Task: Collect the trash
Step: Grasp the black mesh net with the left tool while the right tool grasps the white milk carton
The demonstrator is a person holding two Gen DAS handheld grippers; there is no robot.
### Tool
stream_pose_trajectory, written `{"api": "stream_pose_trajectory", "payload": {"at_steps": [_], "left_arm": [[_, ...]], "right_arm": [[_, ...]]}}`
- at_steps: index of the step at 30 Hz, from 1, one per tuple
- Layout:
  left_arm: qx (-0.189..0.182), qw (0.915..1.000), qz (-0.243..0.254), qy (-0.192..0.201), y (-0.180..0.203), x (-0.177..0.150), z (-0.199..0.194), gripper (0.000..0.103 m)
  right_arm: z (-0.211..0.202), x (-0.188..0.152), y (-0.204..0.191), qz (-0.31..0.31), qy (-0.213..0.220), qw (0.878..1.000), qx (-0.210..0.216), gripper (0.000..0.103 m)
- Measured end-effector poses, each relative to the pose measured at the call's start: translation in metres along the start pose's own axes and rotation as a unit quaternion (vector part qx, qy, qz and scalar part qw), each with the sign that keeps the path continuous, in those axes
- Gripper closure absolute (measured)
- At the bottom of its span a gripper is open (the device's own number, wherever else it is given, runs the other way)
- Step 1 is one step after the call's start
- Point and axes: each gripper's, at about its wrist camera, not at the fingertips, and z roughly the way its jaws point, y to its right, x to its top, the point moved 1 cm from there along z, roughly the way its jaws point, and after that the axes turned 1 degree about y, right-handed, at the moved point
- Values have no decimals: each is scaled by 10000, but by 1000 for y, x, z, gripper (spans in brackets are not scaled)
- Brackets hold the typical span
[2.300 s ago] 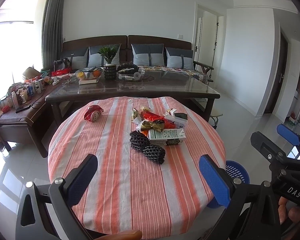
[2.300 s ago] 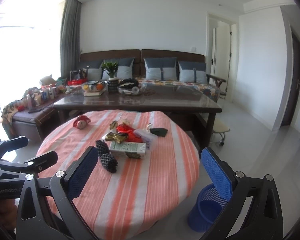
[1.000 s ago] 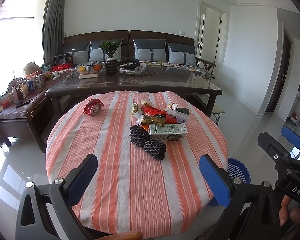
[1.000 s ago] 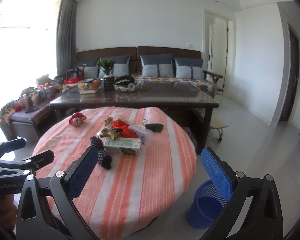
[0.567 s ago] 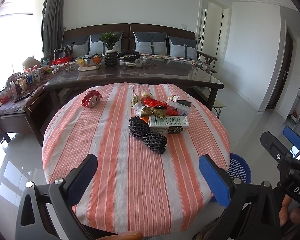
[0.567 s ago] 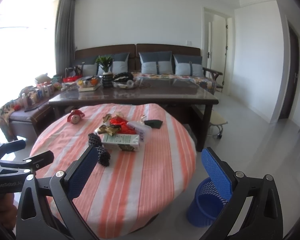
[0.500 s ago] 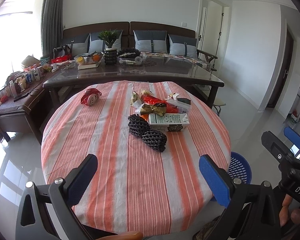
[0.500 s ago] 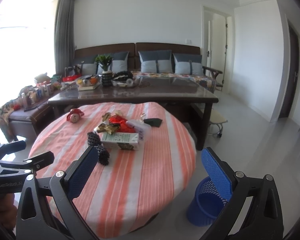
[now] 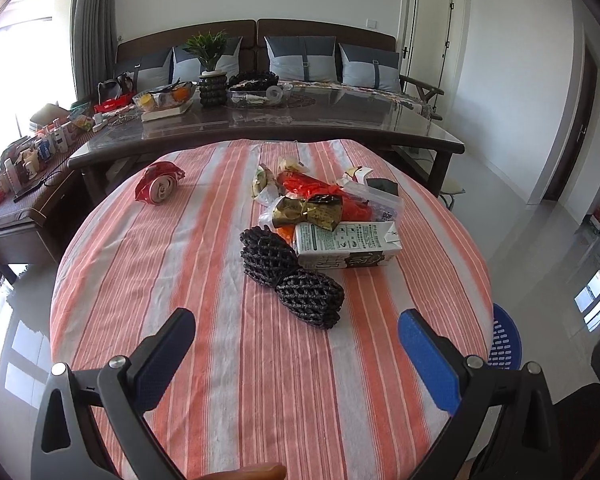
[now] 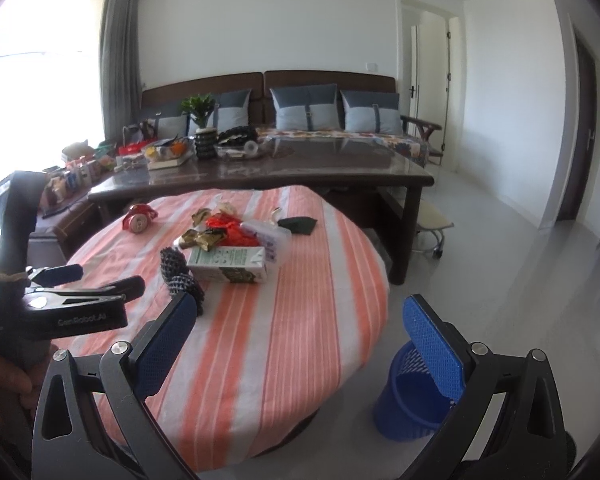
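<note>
My left gripper (image 9: 296,354) is spread wide, nothing between its blue pads (image 9: 428,364), hanging over the near edge of the round table (image 9: 148,280) with the orange-striped cloth. Just ahead of it I see two black foam nets (image 9: 290,276) lying end to end, touching each other. Right behind them, touching the farther net, a milk carton (image 9: 346,245) lies on its side. Past the carton there's a heap: a gold crinkled wrapper (image 9: 308,212), red plastic (image 9: 312,190), a clear plastic packet (image 9: 376,202) and a dark pouch (image 9: 382,186) at the far right edge of the pile. Off to the left, well apart from the heap, a crushed red can (image 9: 158,187) lies on its side.

My right gripper (image 10: 300,344) is wide open too, empty, out past the table's right side. Behind its right pad, on the floor beside the table, stands the blue basket (image 10: 408,400), upright. From this view the left gripper shows at the left, held in a hand (image 10: 4,376).

Beyond the round table sits a long dark table (image 9: 340,120) with a potted plant (image 9: 210,68) on it, then a sofa with grey cushions (image 9: 300,58).
</note>
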Motion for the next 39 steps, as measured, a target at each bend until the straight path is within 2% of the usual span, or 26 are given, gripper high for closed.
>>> {"api": "stream_pose_trajectory", "payload": {"at_steps": [5, 10, 14, 20, 29, 34, 39], "left_arm": [[170, 9998, -15, -141, 6, 10, 39, 0], [470, 9977, -100, -487, 2, 14, 90, 0], [644, 9958, -201, -622, -2, 15, 115, 0], [800, 9944, -272, -640, -26, 8, 116, 0], [758, 9952, -214, -581, -68, -4, 82, 0], [481, 9945, -678, -643, -71, -6, 89, 0], [514, 9914, -1011, -660, -59, 3, 111, 0]], "right_arm": [[3, -3, 4, 34, -79, 10000, 8, 0], [6, -8, 6, 33, -155, 9999, 31, 0], [9, -11, 8, 35, -235, 9997, 34, 0], [15, -12, 6, 4, -328, 9995, 47, 0], [29, -18, 0, -42, -481, 9988, 88, 0], [37, -24, -7, -91, -596, 9981, 133, 0], [41, -26, -16, -187, -664, 9974, 220, 0]]}}
